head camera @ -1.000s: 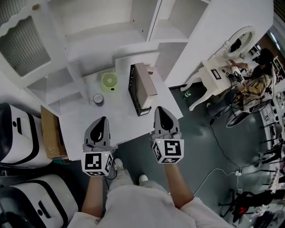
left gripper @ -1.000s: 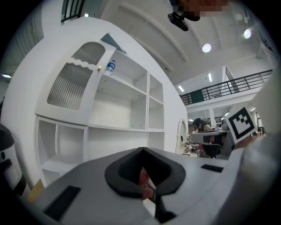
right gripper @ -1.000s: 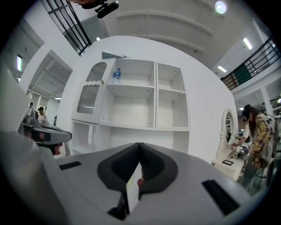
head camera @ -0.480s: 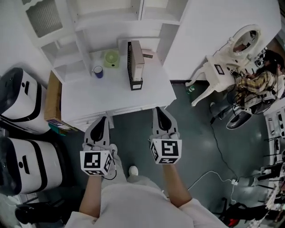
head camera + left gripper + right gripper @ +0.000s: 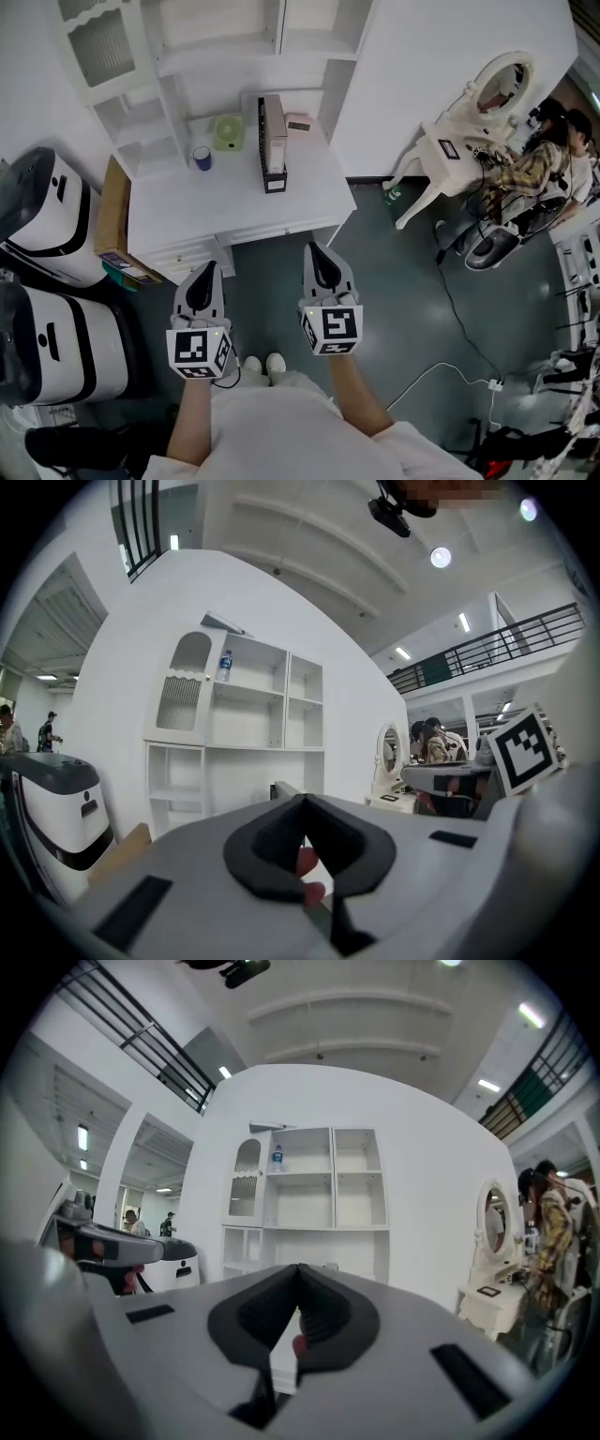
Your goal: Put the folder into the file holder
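Observation:
A black file holder [image 5: 262, 155] stands upright on the white desk [image 5: 206, 211], with a pale folder [image 5: 275, 131] standing inside it. Both grippers hang over the grey floor, in front of the desk's front edge and well short of the holder. My left gripper [image 5: 204, 281] is shut with nothing in it. My right gripper [image 5: 322, 265] is also shut and holds nothing. In the left gripper view the jaws [image 5: 302, 801] meet at the tip, and in the right gripper view the jaws [image 5: 298, 1269] do the same.
A green object [image 5: 228, 131] and a blue cup [image 5: 202, 157] sit on the desk beside the holder. A white shelf unit [image 5: 216, 56] rises behind. At left are a cardboard box [image 5: 111, 220] and white-and-black machines [image 5: 47, 234]. At right are a vanity table [image 5: 473, 117], a seated person [image 5: 534, 169] and floor cables [image 5: 450, 361].
The view has pulled back from the desk. Both grippers, which were over its front edge, are now over the floor in front of it, still shut.

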The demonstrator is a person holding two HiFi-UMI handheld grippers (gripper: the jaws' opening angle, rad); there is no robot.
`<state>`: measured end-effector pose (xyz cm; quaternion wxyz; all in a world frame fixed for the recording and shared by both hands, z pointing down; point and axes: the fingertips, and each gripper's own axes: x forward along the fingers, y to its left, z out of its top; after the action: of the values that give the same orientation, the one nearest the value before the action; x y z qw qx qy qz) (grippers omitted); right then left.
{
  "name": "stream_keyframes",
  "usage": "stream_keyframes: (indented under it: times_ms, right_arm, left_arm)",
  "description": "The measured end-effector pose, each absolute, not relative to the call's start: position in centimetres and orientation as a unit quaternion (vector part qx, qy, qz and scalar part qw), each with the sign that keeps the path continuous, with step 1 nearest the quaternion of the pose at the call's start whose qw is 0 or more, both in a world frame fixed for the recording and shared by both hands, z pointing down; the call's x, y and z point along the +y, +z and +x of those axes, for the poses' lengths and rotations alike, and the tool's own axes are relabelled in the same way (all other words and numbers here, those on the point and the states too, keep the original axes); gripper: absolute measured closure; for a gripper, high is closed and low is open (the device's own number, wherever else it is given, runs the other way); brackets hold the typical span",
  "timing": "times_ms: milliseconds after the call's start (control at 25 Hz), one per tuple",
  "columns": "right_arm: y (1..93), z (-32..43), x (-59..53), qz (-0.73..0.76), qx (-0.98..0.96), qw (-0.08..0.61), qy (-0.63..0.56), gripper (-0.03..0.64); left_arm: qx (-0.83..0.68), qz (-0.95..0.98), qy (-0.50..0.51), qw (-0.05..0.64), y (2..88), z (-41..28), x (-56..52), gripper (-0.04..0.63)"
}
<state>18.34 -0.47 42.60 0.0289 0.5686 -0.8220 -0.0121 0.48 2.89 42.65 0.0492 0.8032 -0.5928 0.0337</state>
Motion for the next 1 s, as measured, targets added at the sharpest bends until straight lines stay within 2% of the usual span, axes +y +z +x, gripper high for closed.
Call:
stream_keyframes:
  times_ms: [600, 1000]
  right_arm:
    - [41.1, 17.5, -1.2, 0.567, -0.823, 0.029, -0.013, 0.618]
    - [41.3, 15.3, -2.2, 0.564, -0.826, 0.015, -0.013, 0.620]
  left_arm:
    - [-0.571, 0.819, 0.010, 0.057, 42.2, 1.5, 1.8, 0.604]
    - [-0.584, 0.811, 0.028, 0.023, 41.7, 0.0, 0.5, 0.604]
